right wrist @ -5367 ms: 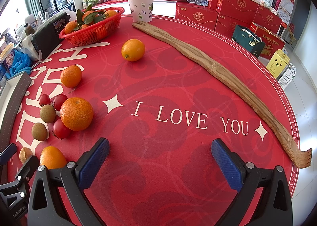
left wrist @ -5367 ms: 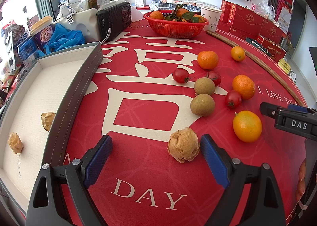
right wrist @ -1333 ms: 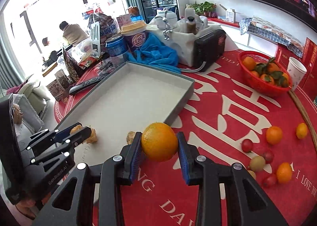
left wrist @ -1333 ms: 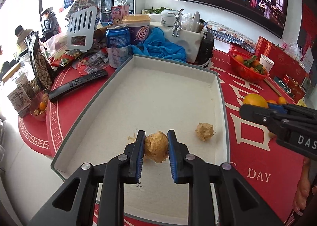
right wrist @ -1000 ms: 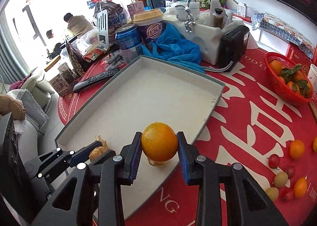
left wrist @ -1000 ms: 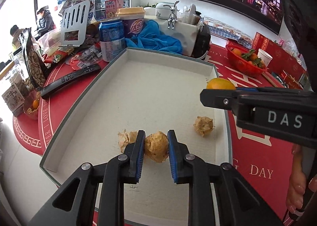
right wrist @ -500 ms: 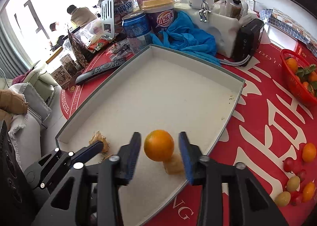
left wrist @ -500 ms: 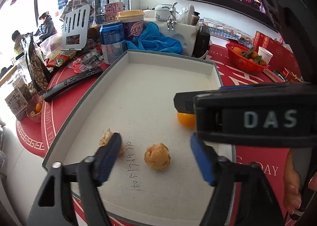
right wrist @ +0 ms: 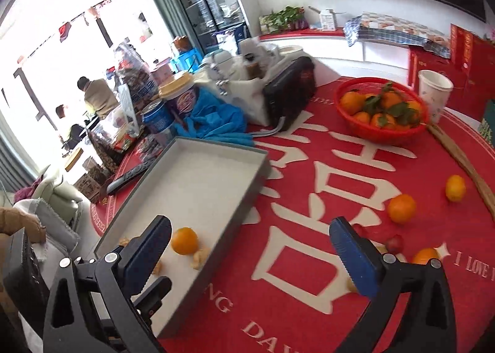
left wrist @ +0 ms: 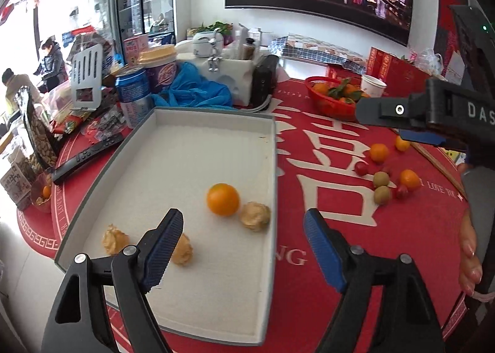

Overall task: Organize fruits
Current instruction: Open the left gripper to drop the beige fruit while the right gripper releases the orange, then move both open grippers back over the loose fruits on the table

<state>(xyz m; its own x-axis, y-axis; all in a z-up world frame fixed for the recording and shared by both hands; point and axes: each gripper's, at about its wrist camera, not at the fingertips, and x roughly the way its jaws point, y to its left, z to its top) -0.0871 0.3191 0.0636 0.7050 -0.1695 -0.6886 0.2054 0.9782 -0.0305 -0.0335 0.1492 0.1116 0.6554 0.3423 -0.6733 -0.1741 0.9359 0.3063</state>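
The left claw (left wrist: 243, 240) is seen wide apart with nothing in it. It hangs over the near end of the grey tray (left wrist: 273, 185). An orange (left wrist: 223, 199) lies in the tray just past the claw's tips. A papery brown fruit (left wrist: 255, 216) is touching the orange on its right side. Another brown fruit (left wrist: 182, 249) sits right by the left finger (left wrist: 161, 247), and a third (left wrist: 114, 238) lies further left. These three are seen clearly only from the left wrist.

The right claw (right wrist: 249, 257) is also wide apart and empty. It is held over the red bench (right wrist: 309, 306), with the tray to its left. From this side the orange (right wrist: 184, 240) is seen just past the left fingertip, inside the tray. The loose fruits (right wrist: 401, 208) lie on the bench ahead and to the right of this claw. A red basket (right wrist: 382, 111) of oranges is seen far ahead, much more clearly than from the left wrist.
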